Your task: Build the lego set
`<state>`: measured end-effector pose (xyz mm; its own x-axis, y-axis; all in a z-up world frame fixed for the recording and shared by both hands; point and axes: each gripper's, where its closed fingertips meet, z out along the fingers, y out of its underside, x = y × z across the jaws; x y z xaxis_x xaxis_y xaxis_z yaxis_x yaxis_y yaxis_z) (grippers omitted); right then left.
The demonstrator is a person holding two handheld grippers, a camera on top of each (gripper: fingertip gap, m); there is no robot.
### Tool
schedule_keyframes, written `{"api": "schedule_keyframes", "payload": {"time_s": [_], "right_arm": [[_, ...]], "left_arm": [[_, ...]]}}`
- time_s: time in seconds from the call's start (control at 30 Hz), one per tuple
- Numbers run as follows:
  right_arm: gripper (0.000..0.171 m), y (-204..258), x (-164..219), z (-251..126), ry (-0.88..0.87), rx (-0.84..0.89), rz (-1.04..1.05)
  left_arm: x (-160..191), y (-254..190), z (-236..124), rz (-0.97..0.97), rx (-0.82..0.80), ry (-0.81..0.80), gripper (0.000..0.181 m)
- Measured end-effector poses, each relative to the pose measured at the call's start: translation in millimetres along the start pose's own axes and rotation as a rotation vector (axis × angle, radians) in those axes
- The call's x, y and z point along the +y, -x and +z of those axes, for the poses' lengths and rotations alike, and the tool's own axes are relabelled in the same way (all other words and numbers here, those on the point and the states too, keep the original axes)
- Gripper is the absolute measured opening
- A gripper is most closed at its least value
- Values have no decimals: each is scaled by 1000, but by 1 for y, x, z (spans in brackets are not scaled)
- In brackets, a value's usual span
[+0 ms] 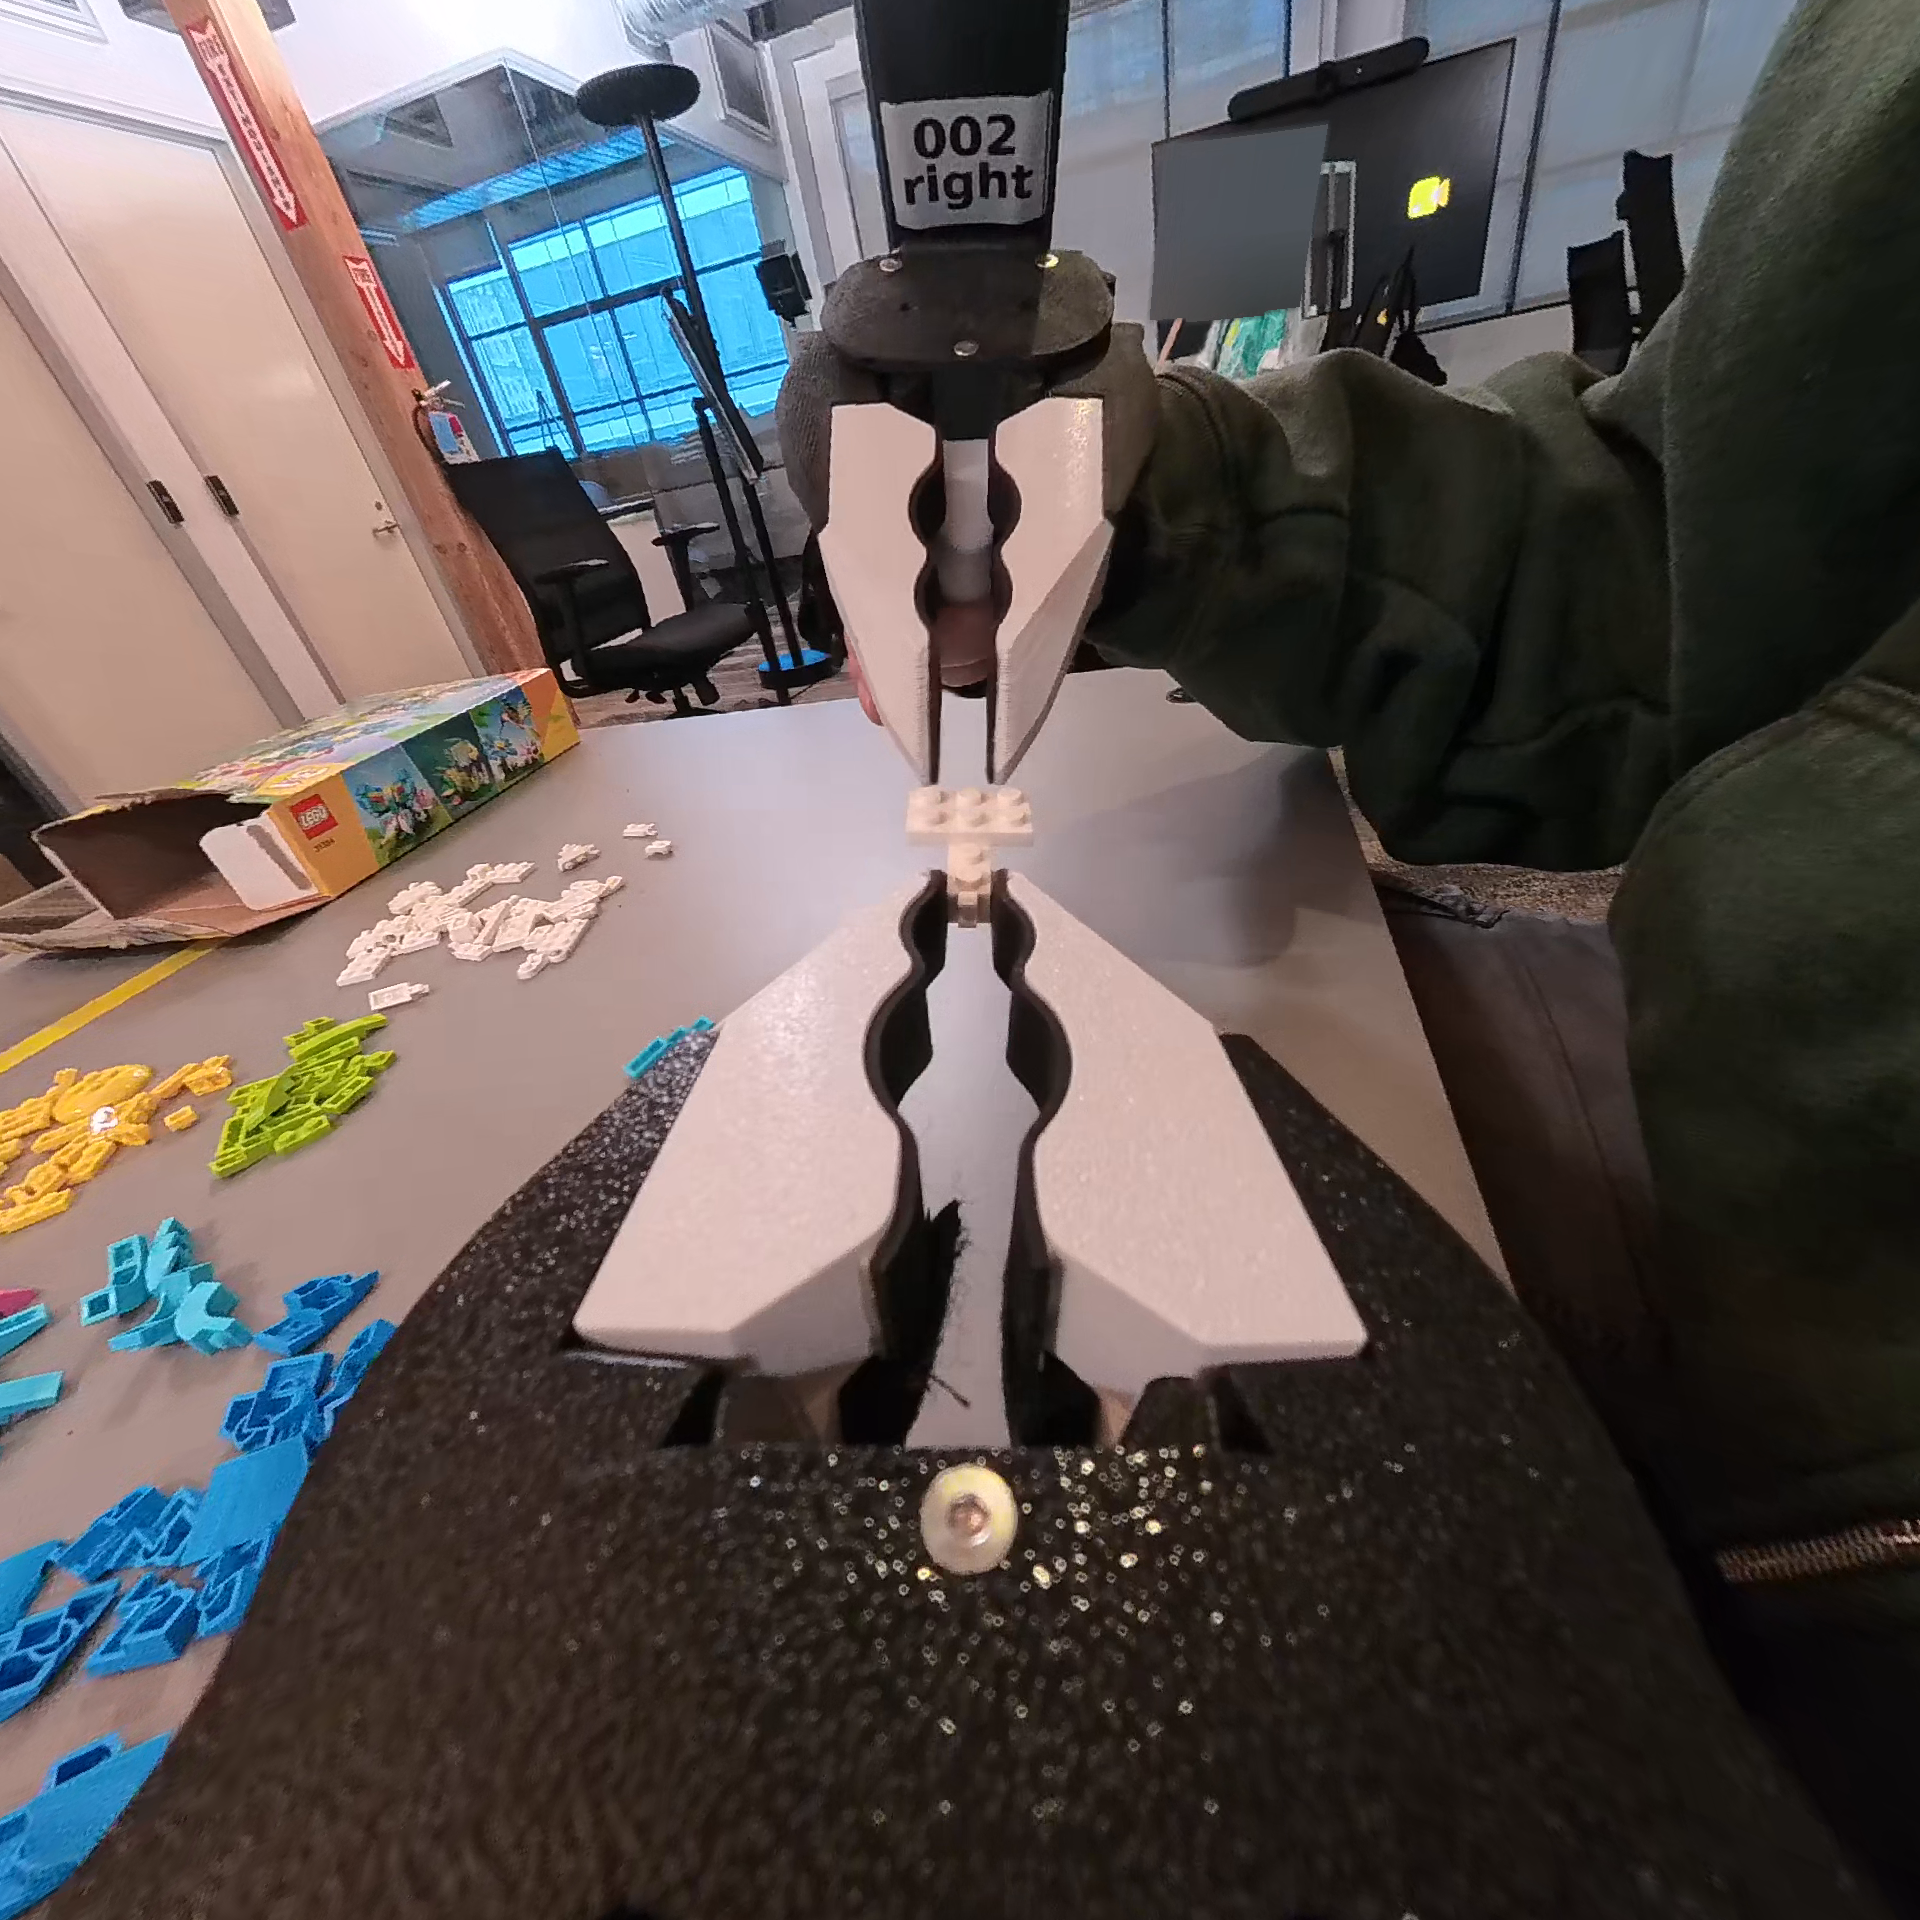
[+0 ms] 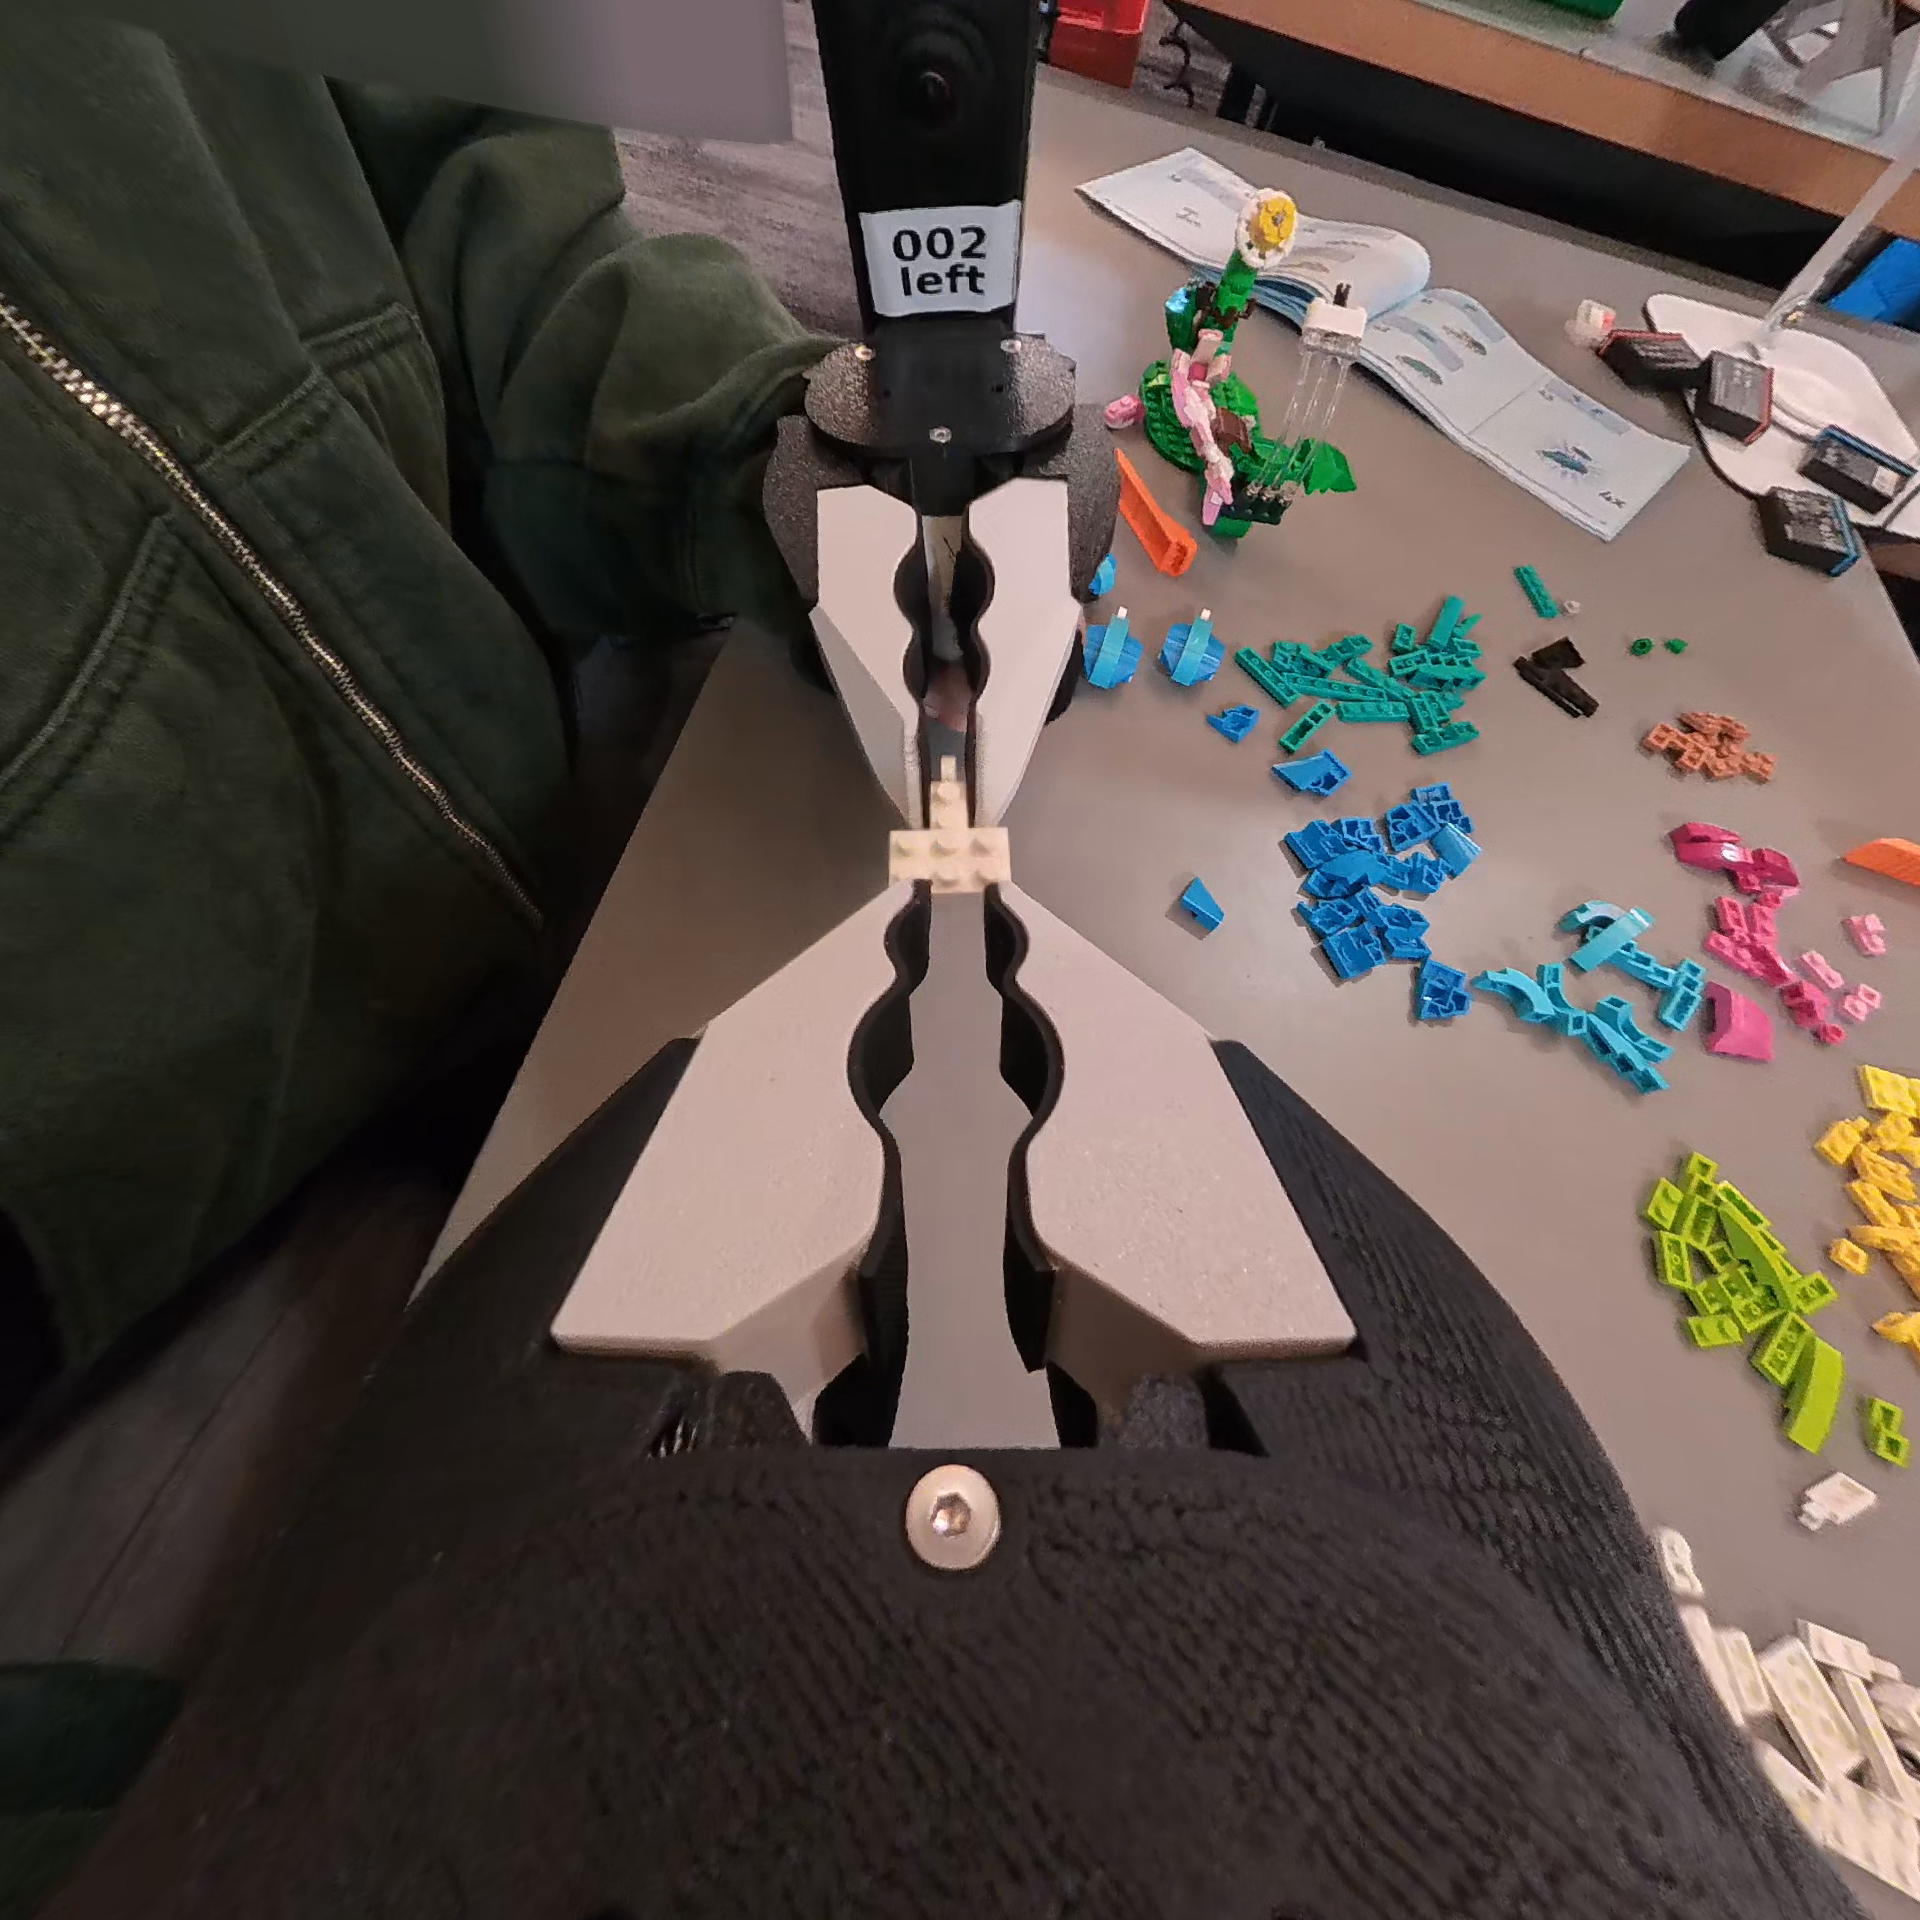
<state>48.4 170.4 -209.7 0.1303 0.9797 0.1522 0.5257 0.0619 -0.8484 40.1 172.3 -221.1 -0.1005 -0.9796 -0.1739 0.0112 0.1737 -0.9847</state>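
My left gripper (image 1: 968, 896) is shut on a small narrow white piece (image 1: 969, 871). My right gripper (image 1: 966, 781) comes in from opposite and is shut on a flat white studded plate (image 1: 966, 816). The two pieces touch end to end, held in the air over the grey table (image 1: 727, 790) near its corner. In the right wrist view the right gripper (image 2: 948, 885) grips the white plate (image 2: 925, 854), and the left gripper (image 2: 945, 805) holds the narrow piece (image 2: 945, 795) against the plate's far side. Whether the pieces are locked together I cannot tell.
Sorted piles lie on the table: white (image 1: 488, 920), lime (image 1: 301, 1091), yellow (image 1: 73, 1132), blue (image 2: 1371, 883), teal (image 2: 1371, 675) and pink (image 2: 1756, 935). An opened cardboard box (image 1: 312, 800), an open booklet (image 2: 1455, 364), a partly built flower model (image 2: 1226, 416) and an orange tool (image 2: 1153, 520) also stand there. Only a small space, under 4 cm, lies between the two pairs of fingers.
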Motion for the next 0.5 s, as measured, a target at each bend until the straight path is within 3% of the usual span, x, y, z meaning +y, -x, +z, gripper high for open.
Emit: {"api": "schedule_keyframes", "payload": {"time_s": [0.3,0.5], "right_arm": [[19,-26,37,-17,5,202,172],[22,4,77,-35,64,301,295]], "left_arm": [[-2,9,-2,-10,-63,-19,6],[-4,10,-3,1,-80,-31,6]]}}
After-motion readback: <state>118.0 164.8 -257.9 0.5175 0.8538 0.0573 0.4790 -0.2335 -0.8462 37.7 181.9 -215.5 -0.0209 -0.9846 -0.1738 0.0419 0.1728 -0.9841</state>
